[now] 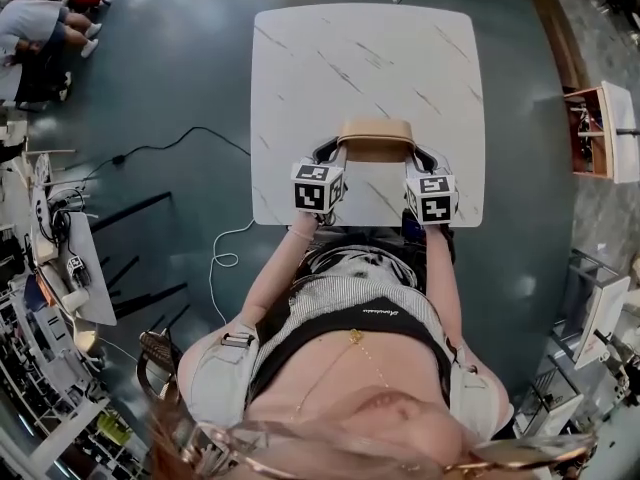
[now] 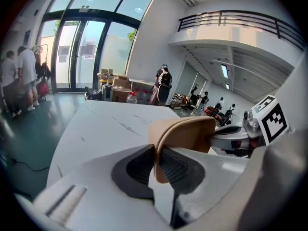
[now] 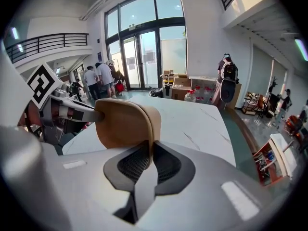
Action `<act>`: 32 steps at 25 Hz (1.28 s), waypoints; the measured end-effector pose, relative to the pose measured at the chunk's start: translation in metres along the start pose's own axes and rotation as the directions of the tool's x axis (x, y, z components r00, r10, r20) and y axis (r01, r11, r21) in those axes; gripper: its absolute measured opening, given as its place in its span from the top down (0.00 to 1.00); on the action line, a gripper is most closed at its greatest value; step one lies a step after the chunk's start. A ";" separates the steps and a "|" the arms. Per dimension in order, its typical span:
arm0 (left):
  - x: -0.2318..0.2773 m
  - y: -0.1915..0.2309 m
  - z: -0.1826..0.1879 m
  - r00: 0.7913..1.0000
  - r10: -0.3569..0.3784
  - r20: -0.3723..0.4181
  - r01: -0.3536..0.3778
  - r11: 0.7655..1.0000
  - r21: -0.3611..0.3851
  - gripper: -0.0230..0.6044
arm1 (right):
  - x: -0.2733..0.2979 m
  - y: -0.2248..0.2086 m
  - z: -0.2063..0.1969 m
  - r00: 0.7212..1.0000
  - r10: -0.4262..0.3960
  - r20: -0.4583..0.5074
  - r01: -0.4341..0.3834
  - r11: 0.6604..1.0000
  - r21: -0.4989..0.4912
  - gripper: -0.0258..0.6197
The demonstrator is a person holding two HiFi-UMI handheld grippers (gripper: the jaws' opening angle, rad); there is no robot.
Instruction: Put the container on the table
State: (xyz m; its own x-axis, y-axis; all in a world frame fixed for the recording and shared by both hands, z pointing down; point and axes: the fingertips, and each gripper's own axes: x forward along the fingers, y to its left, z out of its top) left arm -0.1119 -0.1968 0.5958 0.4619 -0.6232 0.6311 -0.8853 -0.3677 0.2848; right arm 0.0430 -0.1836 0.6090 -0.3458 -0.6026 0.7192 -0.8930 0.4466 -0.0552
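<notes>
Open workshop hall: glass doors (image 3: pixel 144 57), mezzanine railing (image 2: pixel 240 20), stacked boxes (image 3: pixel 180 82)

Tan container (image 1: pixel 376 133); white table (image 1: pixel 330 58) with grey veins; dark teal floor (image 1: pixel 180 88).

The square white table (image 1: pixel 360 88) shows thin dark veins across its top. It stands on a dark teal floor (image 1: pixel 180 78). A black cable (image 1: pixel 135 152) lies on the floor beside it.

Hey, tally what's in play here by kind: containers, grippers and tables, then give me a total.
tan container: 1
grippers: 2, the left gripper and the right gripper, each shut on one end of the tan container
white table: 1
Total: 4
</notes>
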 end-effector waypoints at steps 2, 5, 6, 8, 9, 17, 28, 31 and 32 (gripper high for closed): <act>0.004 0.000 -0.006 1.000 -0.002 -0.013 0.001 1.000 -0.011 0.91 | 0.004 -0.002 -0.006 1.000 -0.004 -0.015 0.004 1.000 0.003 0.87; 0.011 0.002 -0.016 0.999 -0.001 -0.036 0.000 1.000 -0.018 0.91 | 0.012 -0.004 -0.015 0.999 -0.002 -0.040 0.002 1.000 0.013 0.88; 0.014 0.003 -0.019 0.999 -0.001 -0.045 0.000 1.000 -0.022 0.91 | 0.016 -0.004 -0.018 0.999 0.000 -0.049 0.001 1.000 0.016 0.88; 0.018 0.005 -0.025 0.998 -0.002 -0.061 0.000 0.999 -0.034 0.91 | 0.021 -0.004 -0.024 0.998 0.004 -0.068 -0.002 1.000 0.020 0.88; 0.020 0.007 -0.027 0.998 -0.002 -0.067 -0.001 0.999 -0.040 0.91 | 0.024 -0.004 -0.027 0.997 0.005 -0.077 -0.004 1.000 0.022 0.88; 0.034 0.014 -0.048 0.994 -0.004 -0.111 -0.004 0.997 -0.074 0.91 | 0.040 -0.003 -0.045 0.991 0.018 -0.133 -0.014 0.999 0.031 0.88; 0.044 0.020 -0.065 0.989 -0.001 -0.147 -0.011 0.996 -0.085 0.91 | 0.051 -0.001 -0.060 0.982 0.027 -0.187 -0.022 0.999 0.029 0.87; 0.046 0.022 -0.068 0.988 0.001 -0.151 -0.015 0.996 -0.088 0.91 | 0.054 -0.001 -0.061 0.981 0.031 -0.193 -0.026 0.999 0.030 0.88; 0.046 0.023 -0.069 0.988 0.003 -0.151 -0.017 0.996 -0.088 0.91 | 0.055 0.000 -0.061 0.980 0.033 -0.195 -0.027 0.999 0.030 0.88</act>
State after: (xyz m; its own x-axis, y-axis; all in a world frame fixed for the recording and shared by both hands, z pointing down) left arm -0.1146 -0.1862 0.6807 0.4455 -0.5128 0.7338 -0.8942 -0.2951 0.3367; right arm 0.0417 -0.1765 0.6909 -0.3120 -0.4470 0.8384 -0.8914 0.4430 -0.0956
